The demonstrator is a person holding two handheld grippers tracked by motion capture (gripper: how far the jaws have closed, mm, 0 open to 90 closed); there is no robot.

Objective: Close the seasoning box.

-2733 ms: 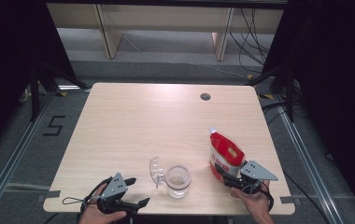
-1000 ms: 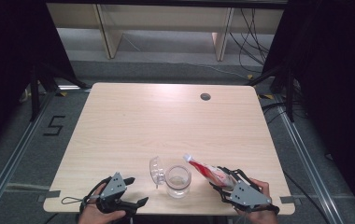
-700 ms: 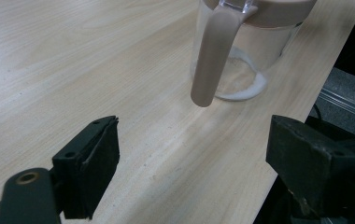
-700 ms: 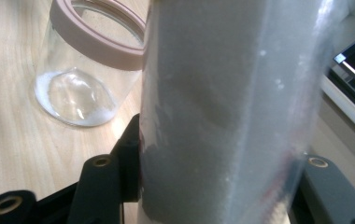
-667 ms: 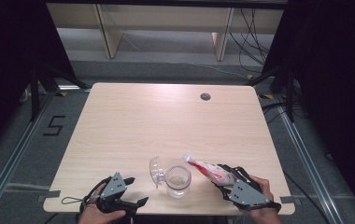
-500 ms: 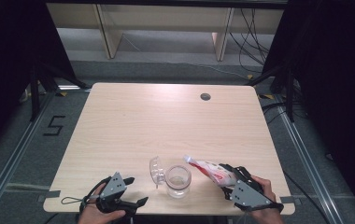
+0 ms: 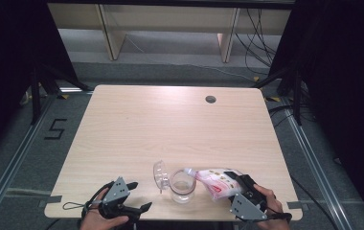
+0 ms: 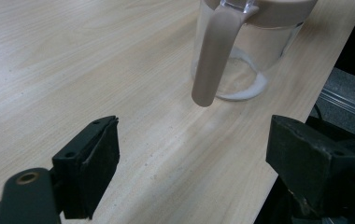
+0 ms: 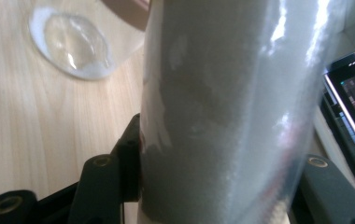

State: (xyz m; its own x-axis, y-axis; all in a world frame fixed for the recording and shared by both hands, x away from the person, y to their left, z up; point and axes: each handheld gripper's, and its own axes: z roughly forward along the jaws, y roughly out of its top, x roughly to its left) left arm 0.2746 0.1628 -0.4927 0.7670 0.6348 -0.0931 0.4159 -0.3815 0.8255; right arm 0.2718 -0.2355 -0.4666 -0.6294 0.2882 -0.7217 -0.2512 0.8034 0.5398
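Apparently, jar [image 7: 183, 186] near table's [image 7: 170, 115] front edge.

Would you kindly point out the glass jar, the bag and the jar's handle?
glass jar [image 7: 183, 185], high view, on its rim.
bag [image 7: 215, 180], high view, on its red and white middle.
handle [image 8: 214, 56], left gripper view, midway down the strip.

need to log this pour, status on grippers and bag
Right gripper shut on bag, tipped over jar. Left gripper open, off jar. Lid flipped open, nothing blocking.

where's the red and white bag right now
In the high view, the bag lies tipped in the right gripper, near the table's front edge, mouth at the glass jar.
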